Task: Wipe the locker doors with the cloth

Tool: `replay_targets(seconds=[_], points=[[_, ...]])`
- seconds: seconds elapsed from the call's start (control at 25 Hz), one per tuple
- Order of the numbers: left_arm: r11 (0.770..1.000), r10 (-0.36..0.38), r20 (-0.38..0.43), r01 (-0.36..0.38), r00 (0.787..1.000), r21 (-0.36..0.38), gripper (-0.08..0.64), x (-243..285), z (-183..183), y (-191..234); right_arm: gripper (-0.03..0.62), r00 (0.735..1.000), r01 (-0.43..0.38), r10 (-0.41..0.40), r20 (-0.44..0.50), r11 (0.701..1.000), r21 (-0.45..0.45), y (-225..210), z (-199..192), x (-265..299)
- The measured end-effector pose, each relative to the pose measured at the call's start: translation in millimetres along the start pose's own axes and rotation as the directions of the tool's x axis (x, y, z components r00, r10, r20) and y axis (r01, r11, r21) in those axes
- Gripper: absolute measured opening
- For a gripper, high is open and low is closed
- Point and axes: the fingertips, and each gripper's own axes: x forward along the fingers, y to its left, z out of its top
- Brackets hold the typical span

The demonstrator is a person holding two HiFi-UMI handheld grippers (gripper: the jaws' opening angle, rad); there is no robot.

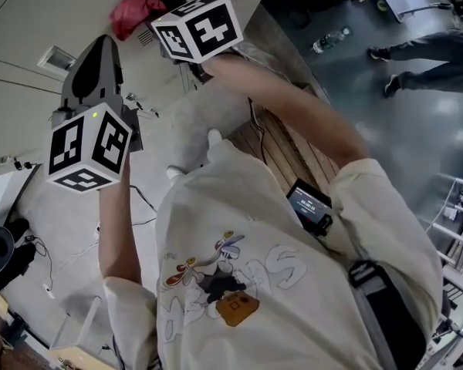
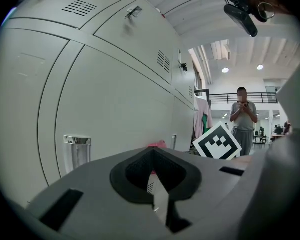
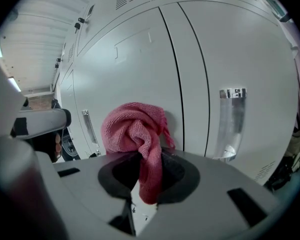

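Locker doors (image 3: 140, 64): grey, no wipe marks visible; share already wiped could not be judged.
Right gripper (image 3: 147, 184): jaws clamped on cloth (image 3: 135, 131). Cloth was bunched, close to door; contact unconfirmed.
Left gripper (image 2: 155, 186): jaws together, empty.
Wiping judged pending or early.

Both arms raised, left gripper (image 2: 155, 183) closed and empty, right gripper (image 3: 146, 184) clamping cloth (image 3: 132, 131).

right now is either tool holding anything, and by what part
The right tool is shut on the pink cloth, pinching one hanging end; the bunched rest sticks out beyond the jaws. The left tool is shut, empty.
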Motion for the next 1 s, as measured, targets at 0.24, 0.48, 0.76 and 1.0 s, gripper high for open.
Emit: replay_targets(seconds=[0.24, 0.48, 0.76, 1.0], points=[[1.000, 0.002, 0.000, -0.002, 1.000, 0.000, 0.005, -3.1, -0.7, 5.5, 0.072, 1.000, 0.016, -0.016, 0.001, 1.000, 0.019, 1.3, -3.3, 3.9], [1.000, 0.015, 0.010, -0.015, 1.000, 0.014, 0.005, -16.4, -3.6, 15.4, 0.072, 1.000, 0.001, -0.002, 0.013, 1.000, 0.030, 21.5, -9.4, 11.4], [1.000, 0.021, -0.010, -0.021, 1.000, 0.008, 0.005, -35.4, -10.8, 46.9, 0.072, 1.000, -0.002, 0.002, 0.010, 0.999, 0.040, 52.2, -15.8, 35.0], [0.999, 0.038, -0.004, -0.038, 0.999, 0.010, 0.005, -58.7, -7.9, 73.3, 0.072, 1.000, -0.004, 0.003, 0.012, 0.999, 0.034, 80.3, -13.5, 48.2]])
